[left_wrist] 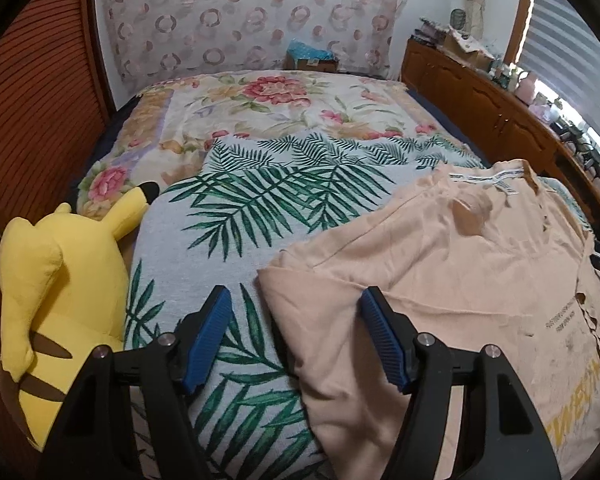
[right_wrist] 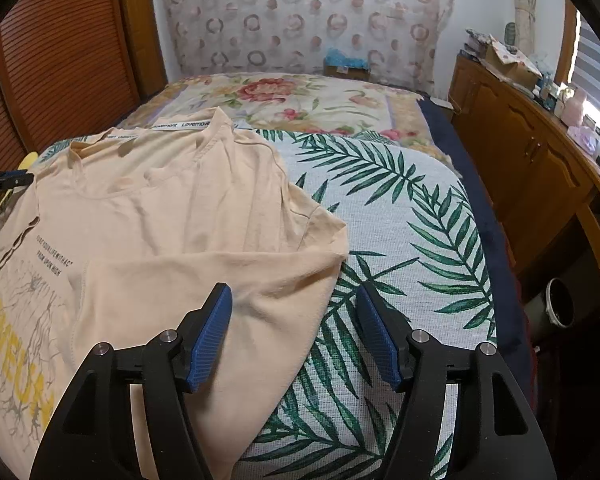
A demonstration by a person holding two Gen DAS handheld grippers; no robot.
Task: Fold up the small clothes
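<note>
- On the left we see a yellow plush toy (left_wrist: 56,280) lying at the bed's edge, beside the leaf-print blanket (left_wrist: 228,216).
- Our left gripper (left_wrist: 296,304) has its jaws well apart, gripping nothing, over the peach T-shirt's (left_wrist: 440,248) sleeve edge.
- The shirt lies spread on the blanket, sleeves folded inward, yellow print and dark lettering showing.
- Our right gripper (right_wrist: 294,300) likewise stands wide and empty over the shirt's other edge.
- Rightward, a wooden cabinet (right_wrist: 532,160) lines the wall.

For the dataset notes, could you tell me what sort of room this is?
Most likely a home bedroom: a bed with a floral cover, a yellow plush toy beside it, and a cluttered wooden sideboard.
</note>
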